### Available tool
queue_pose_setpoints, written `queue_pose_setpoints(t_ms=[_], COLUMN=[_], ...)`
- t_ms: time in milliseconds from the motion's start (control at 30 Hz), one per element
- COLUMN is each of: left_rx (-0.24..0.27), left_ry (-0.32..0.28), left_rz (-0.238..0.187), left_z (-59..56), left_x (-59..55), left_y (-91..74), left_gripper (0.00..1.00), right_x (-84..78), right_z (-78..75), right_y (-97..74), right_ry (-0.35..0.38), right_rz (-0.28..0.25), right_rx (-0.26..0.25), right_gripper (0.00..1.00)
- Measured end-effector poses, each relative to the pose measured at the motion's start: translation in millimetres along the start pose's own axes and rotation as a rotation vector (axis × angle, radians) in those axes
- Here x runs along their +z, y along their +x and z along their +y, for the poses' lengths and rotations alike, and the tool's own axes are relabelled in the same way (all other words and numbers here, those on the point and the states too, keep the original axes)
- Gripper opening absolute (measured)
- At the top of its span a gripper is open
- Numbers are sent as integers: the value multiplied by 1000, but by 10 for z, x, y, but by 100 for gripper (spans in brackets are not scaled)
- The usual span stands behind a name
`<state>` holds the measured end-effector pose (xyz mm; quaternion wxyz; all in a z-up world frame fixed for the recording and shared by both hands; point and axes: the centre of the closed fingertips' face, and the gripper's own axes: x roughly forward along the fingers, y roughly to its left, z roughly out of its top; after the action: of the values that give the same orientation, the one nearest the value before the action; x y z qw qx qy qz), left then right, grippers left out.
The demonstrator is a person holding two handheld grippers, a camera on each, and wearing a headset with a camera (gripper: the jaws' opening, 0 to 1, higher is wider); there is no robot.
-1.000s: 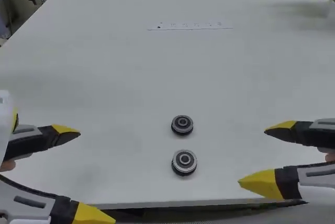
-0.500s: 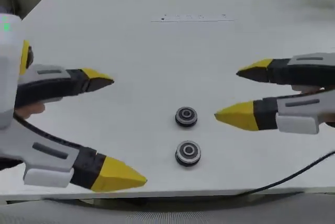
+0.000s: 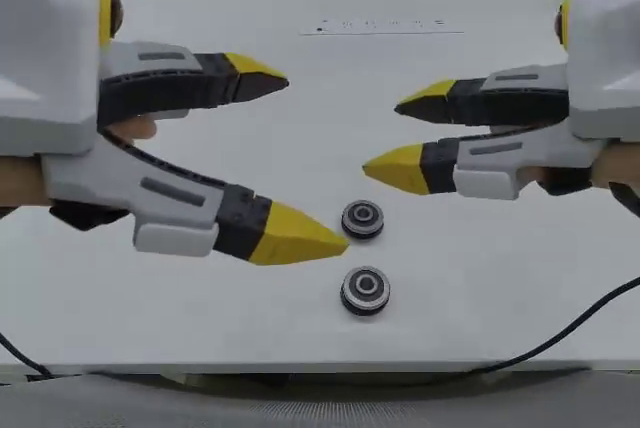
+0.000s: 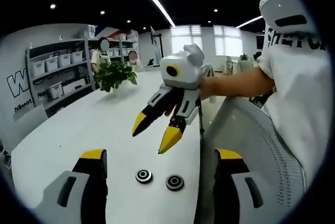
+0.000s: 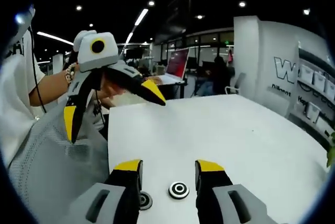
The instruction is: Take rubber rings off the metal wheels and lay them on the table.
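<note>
Reference object: the near wheel [image 3: 365, 290], which lies flat on the white table [image 3: 480, 278] close to the edge nearest the person.

1. Wheels. The far wheel [image 3: 362, 219] lies just beyond the near wheel, apart from it. Each has a metallic hub. A dark outer band [image 3: 346, 293] surrounds the near wheel's hub, and the far wheel has one like it. Neither wheel is touched by a gripper.

2. Left gripper [image 3: 315, 160]. It is to the left of the near wheel and held above the table. Its jaws are spread wide and hold nothing. In the head view the lower yellow tip appears just up and left of the near wheel, level with the far wheel. In the left gripper view both wheels appear between the two jaws, the near wheel [image 4: 175, 182] to the right of the far wheel [image 4: 144, 176].

3. Right gripper [image 3: 381, 135]. It is up and to the right of the near wheel and raised clear of the table. Its jaws are parted, less widely than the left pair, and hold nothing. In the right gripper view the far wheel [image 5: 179, 189] sits between the jaws, and the near wheel [image 5: 145, 200] is partly hidden behind one jaw.

4. Other items. A black cable [image 3: 560, 333] crosses the table edge to the right of the near wheel. A faint printed line [image 3: 390, 25] lies well beyond it.
</note>
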<state>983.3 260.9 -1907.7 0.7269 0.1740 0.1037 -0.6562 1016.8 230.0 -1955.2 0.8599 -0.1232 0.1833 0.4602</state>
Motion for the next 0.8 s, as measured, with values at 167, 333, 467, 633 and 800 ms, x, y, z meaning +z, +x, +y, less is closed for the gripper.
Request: queue_pose_setpoints(t_ms=[167, 333, 467, 633, 800], left_rx=[-19, -12, -13, -64, -78], left_ry=[-3, -14, 23, 54, 53], left_rz=[-2, -5, -1, 22, 32], left_z=[23, 81, 86, 39, 44], left_x=[-29, -87, -140, -255, -393], left_y=[150, 277, 383, 516, 631], left_gripper=[76, 74, 70, 59, 53], right_x=[-218, -417, -589, -725, -890], right_z=[67, 75, 161, 212, 367], right_y=[-12, 8, 38, 99, 182], right_ry=[12, 27, 17, 31, 43], right_rz=[39, 95, 160, 200, 256], right_rx=[42, 64, 91, 116, 170], right_gripper=[35, 33, 32, 29, 27])
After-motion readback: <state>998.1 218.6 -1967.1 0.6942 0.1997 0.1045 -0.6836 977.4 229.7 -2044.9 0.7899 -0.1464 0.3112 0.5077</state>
